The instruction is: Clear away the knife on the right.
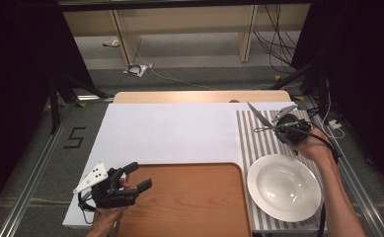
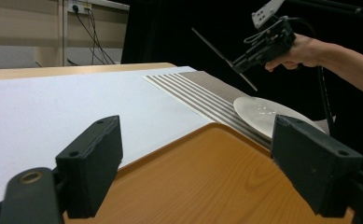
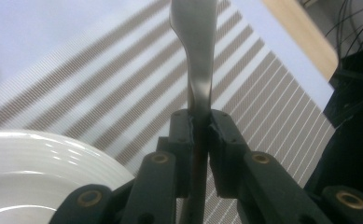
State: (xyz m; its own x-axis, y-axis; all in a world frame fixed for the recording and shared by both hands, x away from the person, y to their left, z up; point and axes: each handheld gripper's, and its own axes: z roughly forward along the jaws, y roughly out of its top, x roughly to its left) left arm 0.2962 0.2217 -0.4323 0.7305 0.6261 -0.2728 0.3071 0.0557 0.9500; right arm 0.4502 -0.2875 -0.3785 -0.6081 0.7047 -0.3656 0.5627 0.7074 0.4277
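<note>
A white table (image 1: 170,131) holds a wooden tray (image 1: 189,197), striped placemat (image 1: 253,138) and white bowl (image 1: 284,186). The left gripper (image 1: 136,180) gapes wide, empty; the right gripper (image 3: 199,122) pinches a metal utensil (image 3: 195,51). Cables (image 1: 273,44) trail across the floor behind.

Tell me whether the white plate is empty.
Empty: the white plate on the striped mat shows only bare glossy surface in the high view.

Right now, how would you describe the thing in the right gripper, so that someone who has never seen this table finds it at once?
Look at the striped mat on the table's right side, where the white bowl sits. Above the mat's far end, the right gripper holds a knife in the air. It is the one thin metal piece there, touching neither mat nor bowl.
</note>
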